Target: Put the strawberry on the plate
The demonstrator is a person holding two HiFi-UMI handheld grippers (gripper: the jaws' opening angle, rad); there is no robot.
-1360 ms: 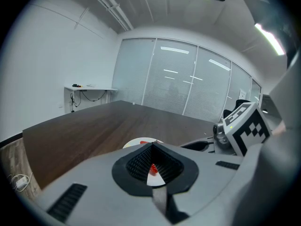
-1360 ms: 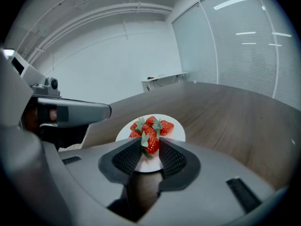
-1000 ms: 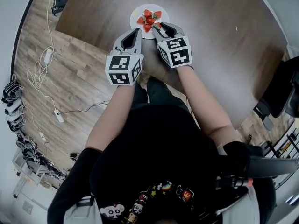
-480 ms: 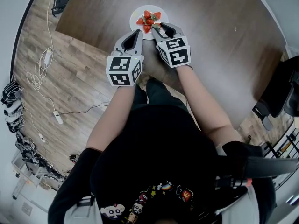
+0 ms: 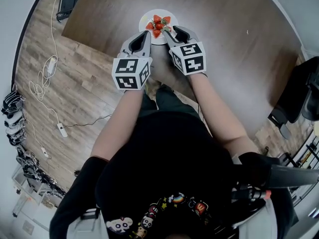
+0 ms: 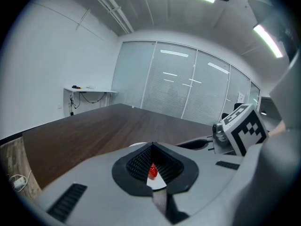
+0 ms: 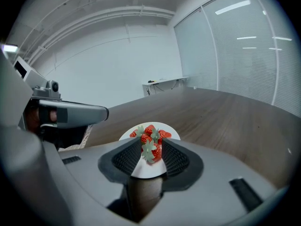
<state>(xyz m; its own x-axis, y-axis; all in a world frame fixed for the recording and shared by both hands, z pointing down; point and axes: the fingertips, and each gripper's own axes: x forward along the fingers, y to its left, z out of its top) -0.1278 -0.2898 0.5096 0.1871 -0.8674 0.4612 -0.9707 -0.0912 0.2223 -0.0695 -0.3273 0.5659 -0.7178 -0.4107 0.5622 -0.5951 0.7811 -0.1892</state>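
Plate (image 5: pixel 148 15): near rim covered by the tips of the left gripper (image 5: pixel 145 35) and right gripper (image 5: pixel 172 31) in the head view. In the left gripper view only a white sliver and one strawberry (image 6: pixel 153 171) show through the jaw gap.
Strawberries (image 5: pixel 159 21): number in the pile uncertain, the near ones overlapped.
Table (image 5: pixel 229 59): near edge hidden behind the person's arms and torso (image 5: pixel 164 158); far side cut off by the picture's rim.
Floor clutter (image 5: pixel 12 113), far left: too small to identify.

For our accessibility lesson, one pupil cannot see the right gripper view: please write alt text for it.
The right gripper clamps a strawberry over a white plate of more strawberries on a dark wooden table. The left gripper shows at the left.
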